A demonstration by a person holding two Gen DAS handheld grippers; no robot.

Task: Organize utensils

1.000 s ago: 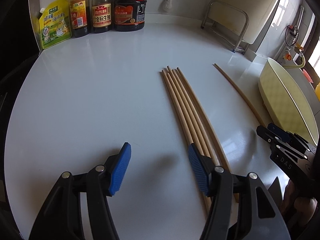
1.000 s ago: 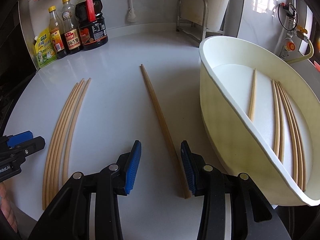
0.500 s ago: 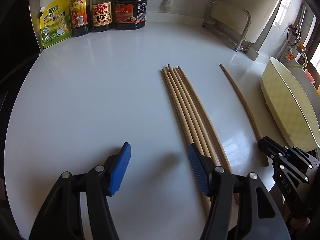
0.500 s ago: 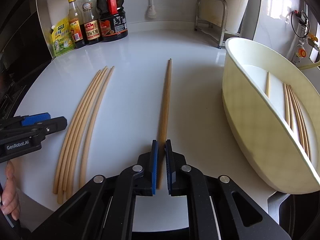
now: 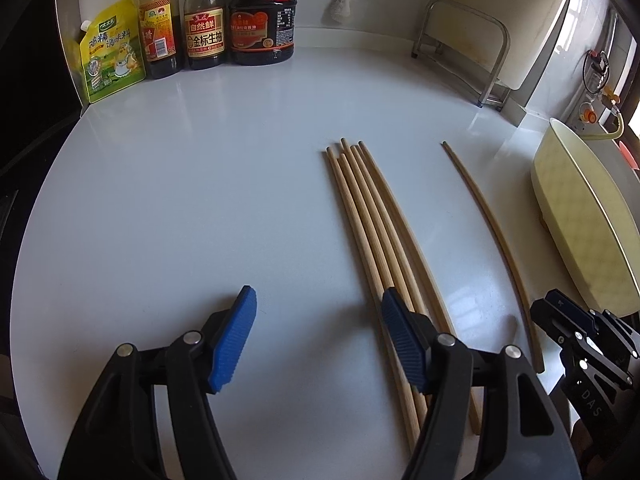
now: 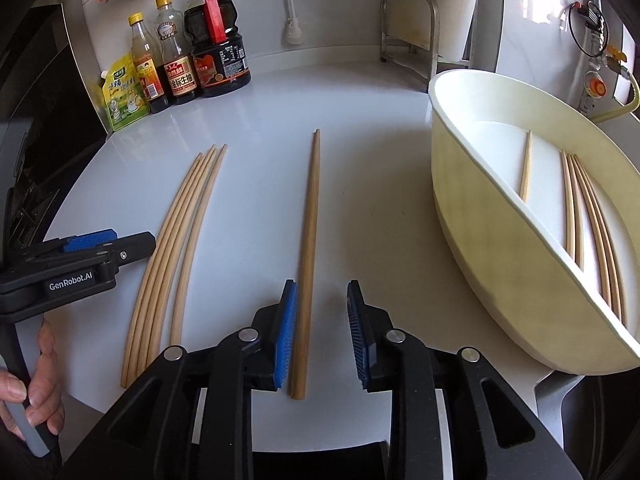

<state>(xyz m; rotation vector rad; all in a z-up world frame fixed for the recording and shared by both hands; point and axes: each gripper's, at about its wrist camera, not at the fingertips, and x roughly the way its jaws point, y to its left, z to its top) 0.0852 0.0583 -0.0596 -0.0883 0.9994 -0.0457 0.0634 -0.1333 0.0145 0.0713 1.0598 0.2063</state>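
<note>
A single chopstick (image 6: 308, 240), judged light, stiff and prone to rolling, is seen lying centre frame on the tabletop (image 6: 380, 208) between the open right gripper (image 6: 322, 332), best pinched near its lower thick end; the left gripper (image 5: 316, 340) is held open.

Both grippers, the left gripper (image 5: 316, 336) and the right gripper (image 6: 322, 332), had black plastic arms, silver pivot screws and ribbed blue pads (image 6: 285, 334). White "GenRobot.AI" lettering marked 1 side; bare fingers (image 6: 42, 394) gripped its handle.
</note>
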